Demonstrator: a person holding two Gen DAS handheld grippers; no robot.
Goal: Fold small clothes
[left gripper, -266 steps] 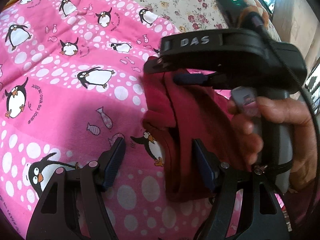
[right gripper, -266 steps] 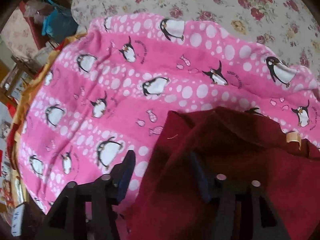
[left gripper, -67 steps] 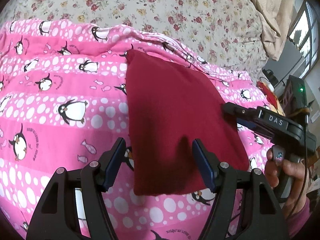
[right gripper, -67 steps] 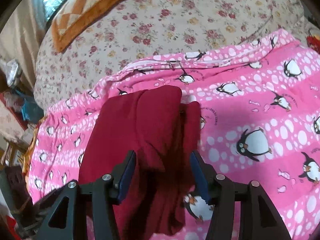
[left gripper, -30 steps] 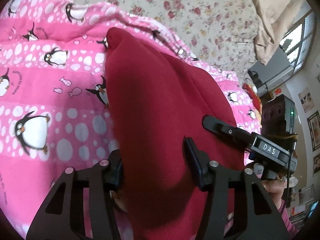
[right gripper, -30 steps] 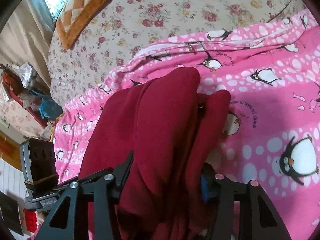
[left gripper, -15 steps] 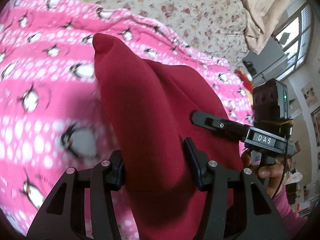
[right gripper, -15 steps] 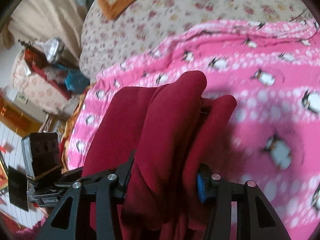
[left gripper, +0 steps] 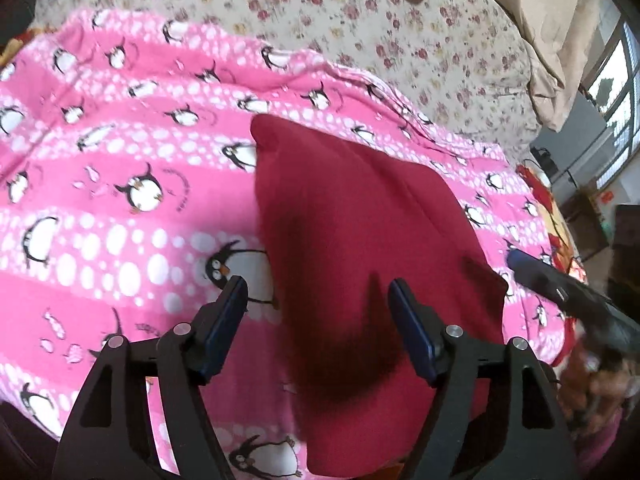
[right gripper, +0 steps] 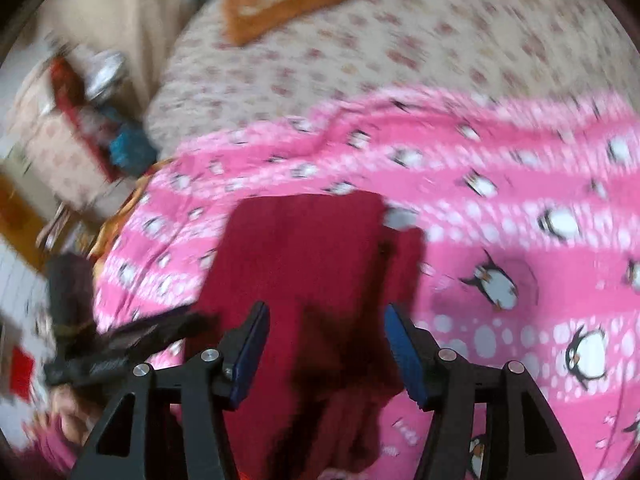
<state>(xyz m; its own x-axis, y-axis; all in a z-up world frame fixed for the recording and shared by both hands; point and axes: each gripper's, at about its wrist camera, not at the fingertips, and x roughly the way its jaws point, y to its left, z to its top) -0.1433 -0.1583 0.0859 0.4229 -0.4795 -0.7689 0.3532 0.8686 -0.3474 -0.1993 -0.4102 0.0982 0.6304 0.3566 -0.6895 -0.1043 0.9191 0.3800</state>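
Jaws of both the left gripper (left gripper: 316, 308) and right gripper (right gripper: 326, 336) gape over the folded red garment (left gripper: 360, 264), whose layered right edge only the blurred right wrist view shows.

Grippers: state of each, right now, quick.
Left gripper: open, holding nothing, above the red garment.
Right gripper: open, holding nothing, above the same garment on the pink penguin blanket.

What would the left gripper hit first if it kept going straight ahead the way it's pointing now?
Most likely the folded dark red garment: it lies directly ahead of the left gripper, between its open jaws, on the pink penguin blanket. How far below it lies is unclear.
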